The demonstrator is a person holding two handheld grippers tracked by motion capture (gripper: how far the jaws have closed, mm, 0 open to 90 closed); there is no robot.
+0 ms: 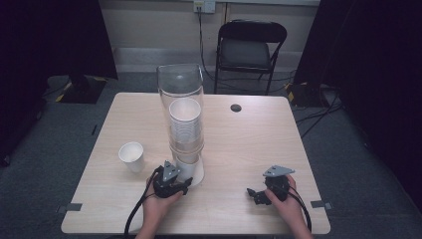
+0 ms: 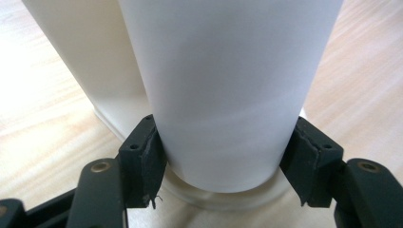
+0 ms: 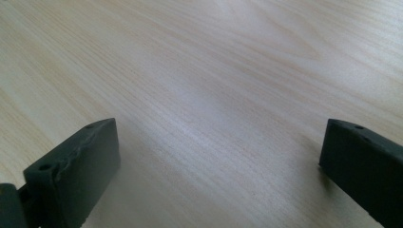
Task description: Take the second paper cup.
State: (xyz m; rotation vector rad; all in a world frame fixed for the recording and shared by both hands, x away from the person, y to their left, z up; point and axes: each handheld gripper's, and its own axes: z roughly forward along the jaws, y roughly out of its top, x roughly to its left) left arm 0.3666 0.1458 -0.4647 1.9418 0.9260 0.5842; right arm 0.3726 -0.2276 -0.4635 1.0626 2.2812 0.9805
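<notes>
A tall clear tube (image 1: 180, 89) stands upright on the wooden table (image 1: 254, 144) and holds a stack of white paper cups (image 1: 185, 124). The lowest cup (image 1: 187, 167) pokes out of the tube's bottom, above a white base (image 1: 199, 175). My left gripper (image 1: 184, 178) is shut on this lowest cup (image 2: 228, 85), with one pad (image 2: 148, 159) pressed on each side near the cup's lower end. My right gripper (image 1: 255, 195) rests low near the table's front right, open, with bare wood between its jaws (image 3: 218, 156).
A single white paper cup (image 1: 132, 156) stands upright on the table to the left of the tube. A small round hole (image 1: 236, 108) sits in the far part of the tabletop. A black folding chair (image 1: 251, 45) stands beyond the table.
</notes>
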